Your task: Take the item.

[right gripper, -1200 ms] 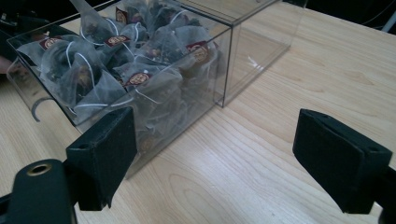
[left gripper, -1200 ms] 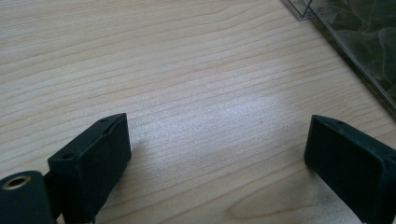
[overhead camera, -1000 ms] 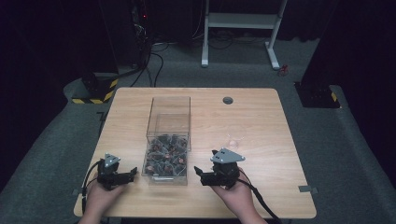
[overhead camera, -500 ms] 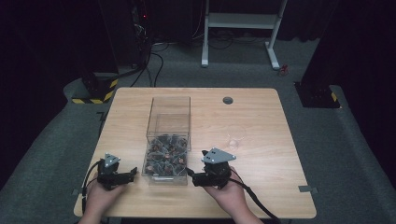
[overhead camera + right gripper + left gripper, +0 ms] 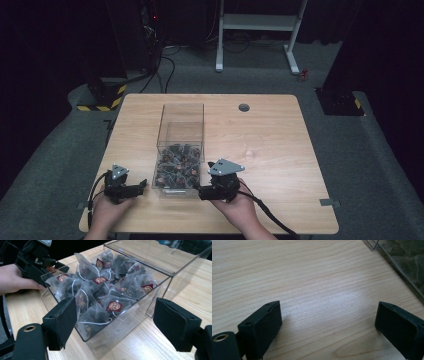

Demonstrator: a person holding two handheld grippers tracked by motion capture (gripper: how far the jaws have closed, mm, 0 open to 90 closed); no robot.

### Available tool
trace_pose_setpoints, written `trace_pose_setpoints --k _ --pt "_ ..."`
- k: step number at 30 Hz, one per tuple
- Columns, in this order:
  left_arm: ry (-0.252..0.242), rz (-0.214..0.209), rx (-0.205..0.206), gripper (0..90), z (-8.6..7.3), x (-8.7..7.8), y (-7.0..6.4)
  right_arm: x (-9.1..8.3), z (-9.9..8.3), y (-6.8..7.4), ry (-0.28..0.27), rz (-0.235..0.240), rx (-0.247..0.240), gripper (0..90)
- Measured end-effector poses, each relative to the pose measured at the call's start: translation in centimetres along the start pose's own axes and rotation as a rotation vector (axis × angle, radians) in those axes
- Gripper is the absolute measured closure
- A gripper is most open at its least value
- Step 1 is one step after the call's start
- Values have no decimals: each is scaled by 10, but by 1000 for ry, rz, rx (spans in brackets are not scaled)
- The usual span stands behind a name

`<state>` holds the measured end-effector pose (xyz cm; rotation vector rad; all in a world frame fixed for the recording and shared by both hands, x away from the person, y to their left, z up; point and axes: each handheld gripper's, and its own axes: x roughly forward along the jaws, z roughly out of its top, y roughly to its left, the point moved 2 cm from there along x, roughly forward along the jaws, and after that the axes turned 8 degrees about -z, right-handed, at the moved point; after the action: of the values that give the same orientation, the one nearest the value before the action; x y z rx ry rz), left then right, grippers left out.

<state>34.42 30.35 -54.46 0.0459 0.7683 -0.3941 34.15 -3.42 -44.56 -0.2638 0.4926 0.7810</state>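
Clear box walls veiling tea bags, far end cropped

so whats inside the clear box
The clear box holds a heap of see-through tea bags with red labels and white strings. Bags lower in the heap and the box floor are covered.

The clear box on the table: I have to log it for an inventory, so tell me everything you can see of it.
The clear box looks like rigid transparent plastic, long and rectangular, standing flat on the wooden table with its open top up. Its near part is heaped with tea bags, translucent pouches of dark leaves with white strings and red-brown round labels; a clear inner panel closes off its far part, which looks empty. The left gripper and right gripper flank its near end, jaws apart, neither plainly touching it.
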Motion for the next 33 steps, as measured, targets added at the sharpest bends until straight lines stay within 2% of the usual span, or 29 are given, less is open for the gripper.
trace_pose_setpoints --k 5,17,28,33 --pt "0 0 0 74 0 0 0 4 3 5 -1 9 -14 205" --pt "-1 1 1 74 0 0 0 10 8 12 -1 32 -12 236" --pt "0 0 0 74 0 0 0 16 9 21 8 78 -18 351" --pt "-1 0 1 74 0 0 0 19 8 22 13 91 -16 435"
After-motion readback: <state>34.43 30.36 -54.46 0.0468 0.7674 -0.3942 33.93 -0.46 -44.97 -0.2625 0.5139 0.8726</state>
